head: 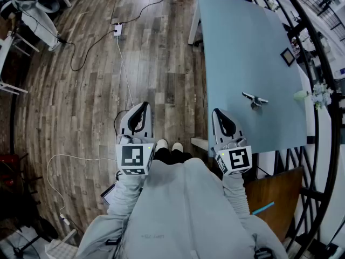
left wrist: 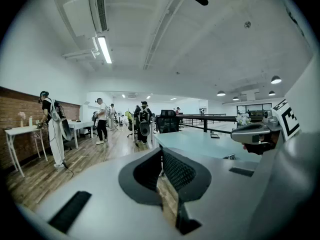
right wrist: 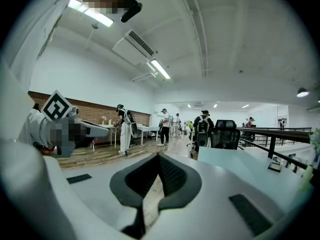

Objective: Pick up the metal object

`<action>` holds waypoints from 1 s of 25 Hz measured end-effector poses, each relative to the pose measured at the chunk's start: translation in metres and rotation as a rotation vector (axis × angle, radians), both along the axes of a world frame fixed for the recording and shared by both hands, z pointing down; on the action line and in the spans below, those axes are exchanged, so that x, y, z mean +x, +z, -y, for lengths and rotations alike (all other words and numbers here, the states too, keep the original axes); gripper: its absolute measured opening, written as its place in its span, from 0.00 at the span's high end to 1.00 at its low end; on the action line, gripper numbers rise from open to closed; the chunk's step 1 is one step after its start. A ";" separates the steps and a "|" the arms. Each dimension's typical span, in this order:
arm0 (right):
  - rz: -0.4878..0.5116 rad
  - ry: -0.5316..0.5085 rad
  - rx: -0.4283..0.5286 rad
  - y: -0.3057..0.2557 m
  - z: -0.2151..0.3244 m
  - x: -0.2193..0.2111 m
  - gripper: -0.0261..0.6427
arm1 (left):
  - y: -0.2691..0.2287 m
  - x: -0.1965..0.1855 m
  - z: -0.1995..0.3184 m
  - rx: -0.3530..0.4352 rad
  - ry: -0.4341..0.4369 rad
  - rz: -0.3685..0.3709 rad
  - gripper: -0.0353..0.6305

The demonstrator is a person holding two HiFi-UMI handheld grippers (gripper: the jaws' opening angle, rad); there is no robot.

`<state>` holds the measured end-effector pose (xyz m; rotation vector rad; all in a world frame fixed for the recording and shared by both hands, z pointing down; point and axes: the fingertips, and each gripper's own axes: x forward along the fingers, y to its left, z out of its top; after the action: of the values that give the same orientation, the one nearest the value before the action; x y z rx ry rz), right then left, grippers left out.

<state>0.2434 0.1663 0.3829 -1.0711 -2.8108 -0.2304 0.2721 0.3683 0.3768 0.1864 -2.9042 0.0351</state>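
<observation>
We hold both claws shut, empty. Left claw point(head: 143, 108) over the wood floor point(head: 81, 101); right claw point(head: 218, 114) at the bench point(head: 242, 42) edge. Metal object point(head: 255, 99) lies on the bench, ahead of right claw, untouched.

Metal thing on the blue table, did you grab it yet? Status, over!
Left gripper and right gripper shut, empty. Metal object untouched on table, ahead of right gripper. Nothing blocking.

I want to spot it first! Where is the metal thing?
In the head view, the metal object lies on the blue table at the right, ahead of the right gripper and left of the flowers.
</observation>
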 end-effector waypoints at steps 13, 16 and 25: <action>0.000 0.008 -0.049 0.002 -0.030 -0.009 0.92 | 0.007 0.000 -0.041 -0.008 -0.013 0.002 0.90; 0.001 0.004 -0.043 0.005 -0.044 -0.014 0.92 | 0.010 -0.004 -0.053 -0.006 -0.012 -0.002 0.90; -0.014 -0.003 -0.050 0.019 -0.060 -0.059 0.92 | 0.021 -0.051 -0.066 -0.002 -0.016 -0.004 0.90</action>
<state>0.1845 0.2261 0.4015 -1.0833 -2.8169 -0.1532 0.2214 0.4342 0.3974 0.1622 -2.9010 0.0346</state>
